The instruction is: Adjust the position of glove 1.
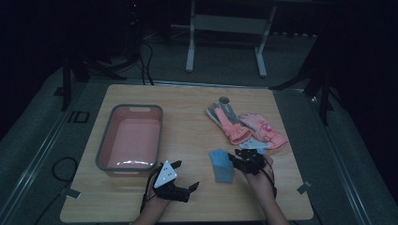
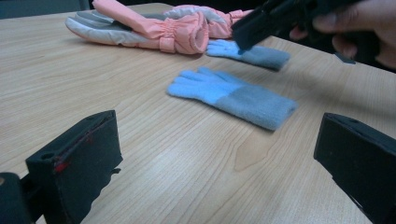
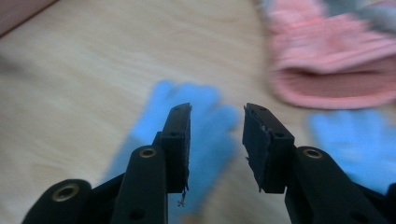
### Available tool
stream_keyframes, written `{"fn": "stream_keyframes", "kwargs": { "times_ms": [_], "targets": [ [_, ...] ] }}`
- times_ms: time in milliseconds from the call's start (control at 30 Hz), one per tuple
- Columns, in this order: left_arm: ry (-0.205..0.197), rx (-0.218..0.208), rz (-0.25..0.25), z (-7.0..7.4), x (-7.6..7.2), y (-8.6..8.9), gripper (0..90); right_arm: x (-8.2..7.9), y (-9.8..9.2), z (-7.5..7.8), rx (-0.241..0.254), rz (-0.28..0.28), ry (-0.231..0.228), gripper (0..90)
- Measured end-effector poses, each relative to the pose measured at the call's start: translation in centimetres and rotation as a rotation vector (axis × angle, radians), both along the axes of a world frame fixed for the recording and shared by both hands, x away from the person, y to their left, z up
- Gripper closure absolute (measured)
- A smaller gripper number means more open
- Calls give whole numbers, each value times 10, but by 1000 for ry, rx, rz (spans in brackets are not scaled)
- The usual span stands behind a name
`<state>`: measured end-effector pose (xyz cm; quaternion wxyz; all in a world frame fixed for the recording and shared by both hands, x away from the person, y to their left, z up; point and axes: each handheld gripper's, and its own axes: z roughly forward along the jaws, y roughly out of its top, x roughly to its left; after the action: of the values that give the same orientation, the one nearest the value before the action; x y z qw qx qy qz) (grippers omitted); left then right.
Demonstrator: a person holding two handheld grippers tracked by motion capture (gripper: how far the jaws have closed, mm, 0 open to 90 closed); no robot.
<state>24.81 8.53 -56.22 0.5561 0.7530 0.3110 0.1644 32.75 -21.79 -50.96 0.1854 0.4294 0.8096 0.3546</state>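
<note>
Right gripper (image 1: 241,154) jaws parted (left gripper (image 1: 184,179) too).

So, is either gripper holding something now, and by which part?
Nothing is held. The right gripper hangs open above the near blue glove, which lies flat on the table. The left gripper is open and empty.

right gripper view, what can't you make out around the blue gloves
- Right gripper view: motion blur smears both blue gloves; contact with the right gripper is unclear.
- Second blue glove: left gripper view, partly hidden by that gripper.
- High view: dim; the pink gloves overlap it.
</note>
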Motion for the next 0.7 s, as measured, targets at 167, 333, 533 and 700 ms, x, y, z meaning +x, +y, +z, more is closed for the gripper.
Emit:
{"fn": "stream_keyframes", "kwargs": {
  "times_ms": [167,333,533,700],
  "targets": [
    [2,-1,1,0,0,0,7,13,-33,12,18,-24,-2,649],
    [3,-4,1,0,0,0,7,26,-61,15,40,-32,29,654],
    [6,-6,2,0,1,0,8,39,-78,4,5,-33,54,655],
    [8,-7,3,0,1,1,7,44,-84,-11,-7,-27,72,654]
  ]
}}
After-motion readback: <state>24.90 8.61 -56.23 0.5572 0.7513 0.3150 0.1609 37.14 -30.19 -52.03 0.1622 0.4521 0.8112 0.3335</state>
